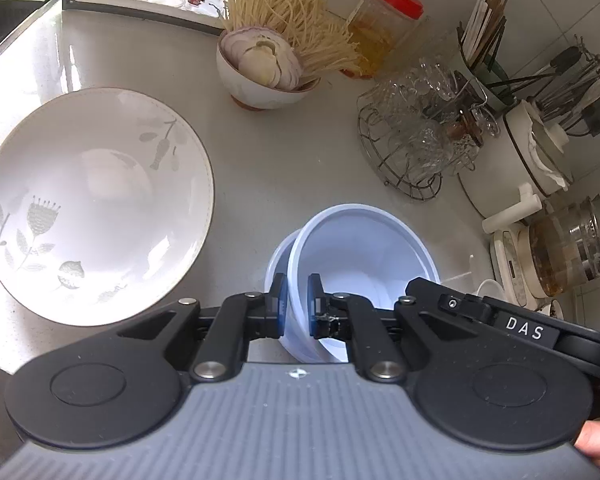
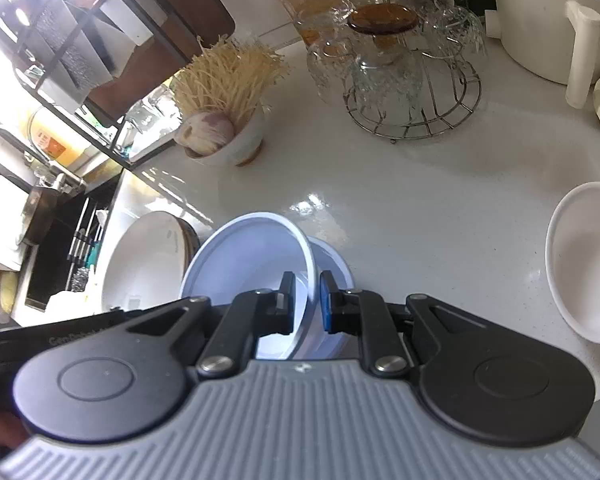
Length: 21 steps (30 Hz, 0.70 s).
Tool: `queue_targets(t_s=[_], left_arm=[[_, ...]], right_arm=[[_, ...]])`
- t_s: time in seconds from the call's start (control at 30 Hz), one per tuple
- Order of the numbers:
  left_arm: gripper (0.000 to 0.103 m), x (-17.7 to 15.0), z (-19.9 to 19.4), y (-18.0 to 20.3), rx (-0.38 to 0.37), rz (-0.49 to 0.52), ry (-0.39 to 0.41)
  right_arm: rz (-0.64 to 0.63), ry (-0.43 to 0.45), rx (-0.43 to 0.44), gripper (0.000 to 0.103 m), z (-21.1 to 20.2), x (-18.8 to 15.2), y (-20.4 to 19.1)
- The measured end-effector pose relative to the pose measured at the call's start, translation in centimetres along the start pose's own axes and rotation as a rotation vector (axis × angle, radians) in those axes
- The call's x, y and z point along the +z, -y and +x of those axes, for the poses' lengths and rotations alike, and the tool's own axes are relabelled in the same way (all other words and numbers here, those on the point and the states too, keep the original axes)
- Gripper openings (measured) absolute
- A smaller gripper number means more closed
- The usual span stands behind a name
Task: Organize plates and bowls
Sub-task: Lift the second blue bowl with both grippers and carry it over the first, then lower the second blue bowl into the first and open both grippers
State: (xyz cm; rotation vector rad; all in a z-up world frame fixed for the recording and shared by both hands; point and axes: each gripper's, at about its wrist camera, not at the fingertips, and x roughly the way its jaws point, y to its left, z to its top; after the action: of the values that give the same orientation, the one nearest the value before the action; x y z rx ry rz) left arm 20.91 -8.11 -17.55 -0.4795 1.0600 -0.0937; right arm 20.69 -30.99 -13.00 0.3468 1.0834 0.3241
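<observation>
My left claw [image 1: 296, 304] pinches the near wall of the upper blue bowl [image 1: 364, 256], one finger outside and one inside, while my right claw [image 2: 305, 300] clamps the rim of that same bowl [image 2: 248, 256] from the opposite side; it sits tilted in the lower blue bowl [image 2: 332, 264] on the white surface [image 2: 420, 208]. To nest it well, I judge both claws should level the rim together before letting go. The patterned plate [image 1: 96, 204] lies just beside, apart.
</observation>
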Motion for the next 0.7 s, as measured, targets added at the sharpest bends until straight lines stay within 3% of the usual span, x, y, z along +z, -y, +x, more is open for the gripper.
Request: queue_targets(t_s=[0.43, 0.53, 0.6, 0.63, 0.7], left_arm=[[0.01, -0.4, 1.4, 0.1, 0.007, 0.002, 0.017], [0.018, 0.0, 1.2, -0.1, 0.014, -0.024, 0.02], [0.039, 0.3, 0.8, 0.0, 0.012, -0.034, 0.029], [0.041, 0.4, 0.6, 0.1, 0.014, -0.026, 0.034], [0.041, 0.6, 0.1, 0.6, 0.014, -0.006, 0.039]], right_arm=[[0.014, 0.013, 0.012, 0.018, 1.0, -0.1, 1.2], [0.023, 0.001, 0.041, 0.019, 1.0, 0.1, 1.3], [0.028, 0.008, 0.035, 0.036, 0.7, 0.2, 1.2], [0.029, 0.016, 0.036, 0.048, 0.4, 0.2, 1.1], [0.024, 0.022, 0.033, 0.048, -0.1, 0.2, 0.7]])
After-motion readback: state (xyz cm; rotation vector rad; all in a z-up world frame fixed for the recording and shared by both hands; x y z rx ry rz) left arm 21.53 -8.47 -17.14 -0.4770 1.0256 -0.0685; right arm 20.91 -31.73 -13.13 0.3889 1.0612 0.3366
